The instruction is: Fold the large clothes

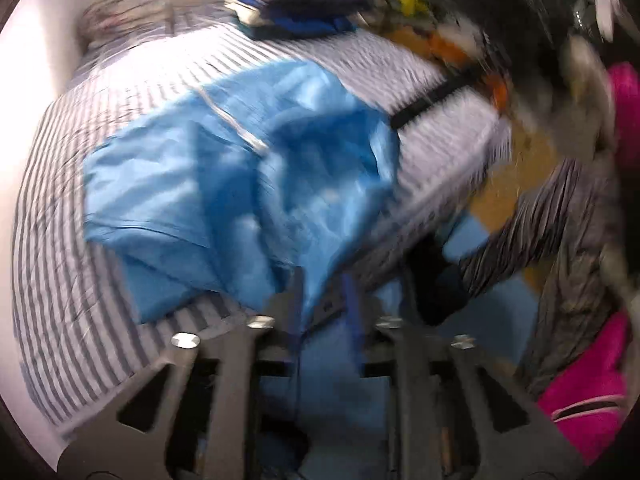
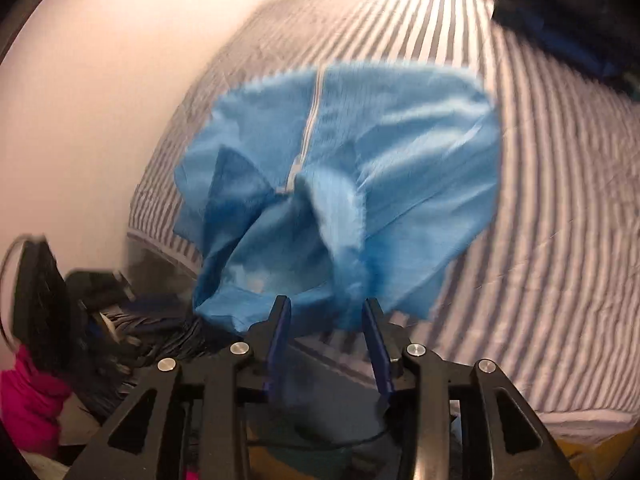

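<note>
A large light-blue garment [image 1: 224, 168] with a white zip [image 1: 236, 120] lies crumpled on a striped bed [image 1: 60, 200]. In the blurred left wrist view my left gripper [image 1: 324, 292] is at the garment's near edge. Its fingers stand apart, and a hanging fold of blue cloth runs down between them. In the right wrist view the garment [image 2: 400, 152] bunches down towards my right gripper [image 2: 326, 312]. That gripper is open. The bunch ends just ahead of the fingertips, nearer the right finger [image 2: 372, 320], and the striped sheet [image 2: 560, 240] shows through the gap.
A stack of dark blue folded clothes [image 1: 296, 4] sits at the far end of the bed. Pink fabric [image 1: 588, 392] and a dark striped item [image 1: 540, 216] lie beside the bed over an orange-brown floor [image 1: 520, 168]. A pale wall [image 2: 100, 100] borders the bed.
</note>
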### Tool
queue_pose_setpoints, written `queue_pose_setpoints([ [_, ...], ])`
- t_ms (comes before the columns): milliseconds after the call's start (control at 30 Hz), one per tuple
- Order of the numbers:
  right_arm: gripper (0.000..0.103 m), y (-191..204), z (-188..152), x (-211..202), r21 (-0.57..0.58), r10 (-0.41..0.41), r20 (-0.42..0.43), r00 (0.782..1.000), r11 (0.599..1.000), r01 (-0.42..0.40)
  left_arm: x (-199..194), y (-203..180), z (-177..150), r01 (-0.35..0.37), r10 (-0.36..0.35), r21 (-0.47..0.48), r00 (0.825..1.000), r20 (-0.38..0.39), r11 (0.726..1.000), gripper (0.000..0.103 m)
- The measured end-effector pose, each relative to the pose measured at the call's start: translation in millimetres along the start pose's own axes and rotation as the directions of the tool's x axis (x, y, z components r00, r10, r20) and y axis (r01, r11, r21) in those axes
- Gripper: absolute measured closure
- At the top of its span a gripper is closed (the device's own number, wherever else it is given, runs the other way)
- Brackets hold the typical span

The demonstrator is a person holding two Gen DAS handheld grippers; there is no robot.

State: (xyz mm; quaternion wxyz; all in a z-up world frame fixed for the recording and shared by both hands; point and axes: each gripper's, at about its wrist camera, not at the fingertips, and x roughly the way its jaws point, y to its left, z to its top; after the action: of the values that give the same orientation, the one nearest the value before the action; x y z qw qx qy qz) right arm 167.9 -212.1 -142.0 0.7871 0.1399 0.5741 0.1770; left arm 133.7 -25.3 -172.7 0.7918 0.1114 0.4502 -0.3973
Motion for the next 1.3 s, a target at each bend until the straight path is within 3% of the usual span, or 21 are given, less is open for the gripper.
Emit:
queue_pose_setpoints([
  [67, 0.063, -2.6, 6.9, -13.6, 0.011, 0.045, 0.086, 0.995, 0.999, -0.046, -12.0, 19.9, 8.7, -0.008, 0.012, -0.078, 0.999, 0.051, 0.997, 0.071],
  [133, 0.063, -7.0, 15.6, -17.8, -0.009, 0.042, 0.167, 0.985, 0.999, -0.042, -15.9, 40.0, 19.8, -0.015, 0.028, -0.144, 0.996, 0.089, 0.989, 0.071],
  [200, 0.063, -9.0, 22.7, -8.2, -0.002, 0.047, 0.196, 0.979, 0.999, -0.048, -6.1, 59.8, 32.5, 0.032, -0.01, -0.228, 0.995, 0.098, 0.973, 0.071],
  [267, 0.065, -9.8, 22.7, 12.8, 0.025, 0.075, 0.169, 0.983, 0.996, -0.081, 9.5, 69.4, 42.8, 0.041, -0.018, -0.258, 0.996, 0.089, 0.965, 0.071],
  [367, 0.067, 0.4, 6.7, 48.1, -0.031, 0.037, 0.1, 0.994, 0.999, -0.034, 40.6, 80.4, 54.7, 0.043, -0.024, -0.29, 0.997, 0.068, 0.956, 0.071],
  [533, 0.07, 1.8, -29.6, 87.3, -0.1, -0.03, -0.038, 0.999, 0.995, 0.026, 102.6, 104.5, 54.0, -0.039, 0.024, -0.311, 0.998, -0.051, 0.95, 0.071],
  [667, 0.069, -7.7, -30.0, 52.1, -0.079, 0.083, 0.023, 0.996, 0.994, -0.081, 86.3, 117.3, 52.4, 0.002, -0.006, -0.355, 1.0, -0.012, 0.935, 0.071],
  [733, 0.066, -16.0, -27.4, 20.0, -0.089, 0.147, 0.098, 0.984, 0.986, -0.139, 61.7, 122.9, 50.3, -0.015, 0.02, -0.35, 1.0, 0.01, 0.937, 0.071],
  [767, 0.064, -22.3, -24.9, 8.7, -0.092, 0.158, 0.132, 0.979, 0.985, -0.147, 47.9, 128.8, 48.1, -0.024, 0.035, -0.361, 0.999, 0.023, 0.932, 0.065],
  [800, 0.062, -30.2, -22.0, -1.8, -0.079, 0.152, 0.178, 0.972, 0.987, -0.139, 34.1, 136.4, 44.6, -0.034, 0.052, -0.38, 0.998, 0.039, 0.925, 0.057],
  [900, 0.06, -53.9, -8.2, -5.7, 0.0, 0.113, 0.241, 0.964, 0.993, -0.116, 10.6, 160.3, 33.8, -0.073, 0.111, -0.441, 0.992, 0.061, 0.895, 0.056],
  [967, 0.06, -60.0, 4.0, 6.4, 0.034, -0.011, 0.25, 0.968, 0.999, 0.003, 12.0, 180.0, 25.5, -0.067, 0.108, -0.514, 0.993, 0.05, 0.855, 0.056],
  [1033, 0.06, -67.7, 11.5, 21.0, 0.073, -0.152, 0.257, 0.954, 0.988, 0.137, 23.1, 195.1, 17.9, -0.067, 0.101, -0.58, 0.995, 0.026, 0.812, 0.056],
  [1067, 0.06, -73.7, 13.4, 26.1, 0.099, -0.178, 0.247, 0.953, 0.983, 0.158, 27.8, 198.9, 14.0, -0.067, 0.095, -0.601, 0.995, 0.015, 0.796, 0.056],
  [1167, 0.06, -87.7, 16.1, 47.6, 0.168, -0.133, 0.194, 0.972, 0.981, 0.101, 43.3, 208.7, 7.5, -0.048, 0.064, -0.648, 0.998, 0.001, 0.76, 0.056],
  [1233, 0.07, -85.2, 12.1, 60.9, 0.16, -0.098, 0.147, 0.984, 0.984, 0.074, 51.3, 210.7, 6.6, -0.014, 0.033, -0.658, 0.999, 0.017, 0.753, 0.063],
  [1267, 0.072, -80.3, 7.4, 69.0, 0.147, -0.096, 0.115, 0.989, 0.986, 0.079, 54.5, 209.2, 8.4, -0.018, 0.034, -0.649, 0.999, 0.012, 0.761, 0.082],
  [1300, 0.072, -75.2, 1.5, 76.8, 0.127, -0.096, 0.085, 0.992, 0.988, 0.085, 60.4, 207.5, 12.4, -0.067, 0.066, -0.621, 0.998, -0.025, 0.781, 0.087],
])
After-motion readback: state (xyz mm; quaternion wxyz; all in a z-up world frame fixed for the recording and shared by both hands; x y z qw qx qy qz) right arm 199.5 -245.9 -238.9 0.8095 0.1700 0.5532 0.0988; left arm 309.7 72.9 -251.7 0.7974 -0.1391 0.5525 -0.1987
